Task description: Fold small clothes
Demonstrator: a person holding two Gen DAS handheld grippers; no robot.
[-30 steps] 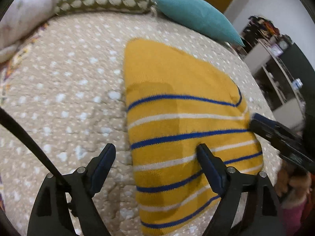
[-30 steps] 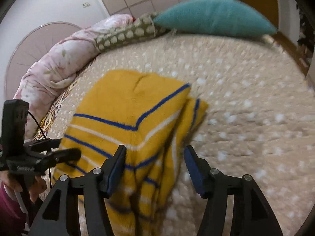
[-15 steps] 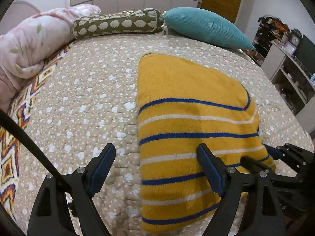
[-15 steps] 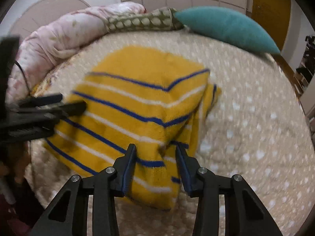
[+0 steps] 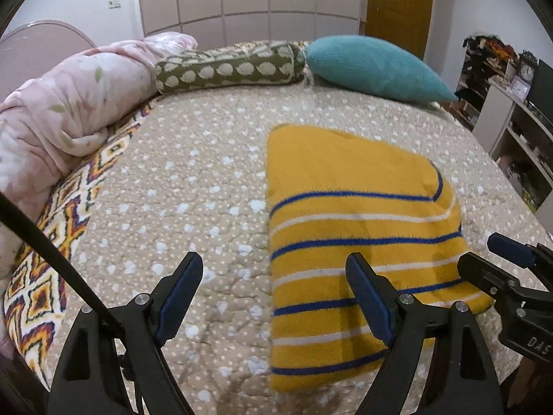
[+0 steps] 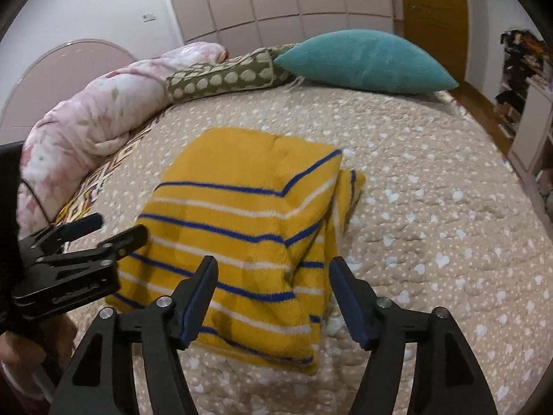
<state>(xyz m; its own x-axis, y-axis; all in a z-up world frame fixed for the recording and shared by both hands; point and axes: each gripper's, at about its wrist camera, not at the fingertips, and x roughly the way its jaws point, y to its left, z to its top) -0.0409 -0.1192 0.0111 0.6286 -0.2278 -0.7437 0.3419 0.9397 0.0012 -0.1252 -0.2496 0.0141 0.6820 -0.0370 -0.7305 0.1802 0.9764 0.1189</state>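
Note:
A folded yellow sweater (image 5: 352, 228) with blue and white stripes lies flat on the spotted beige bedspread (image 5: 193, 186); it also shows in the right wrist view (image 6: 249, 221). My left gripper (image 5: 276, 294) is open and empty, hovering above the sweater's near left edge. My right gripper (image 6: 273, 294) is open and empty above the sweater's near right part. The right gripper shows at the right edge of the left wrist view (image 5: 490, 259), and the left gripper at the left edge of the right wrist view (image 6: 103, 231).
A rolled pink floral quilt (image 5: 62, 117), an olive patterned bolster (image 5: 228, 69) and a teal cushion (image 5: 373, 65) line the far side of the bed. Shelves (image 5: 511, 103) stand to the right. A yellow-brown door (image 6: 432, 10) is behind.
The right gripper closed partly on the sweater's edge half a second ago, then opened and pulled back. Both grippers have risen and drawn back; the sweater now lies flat.

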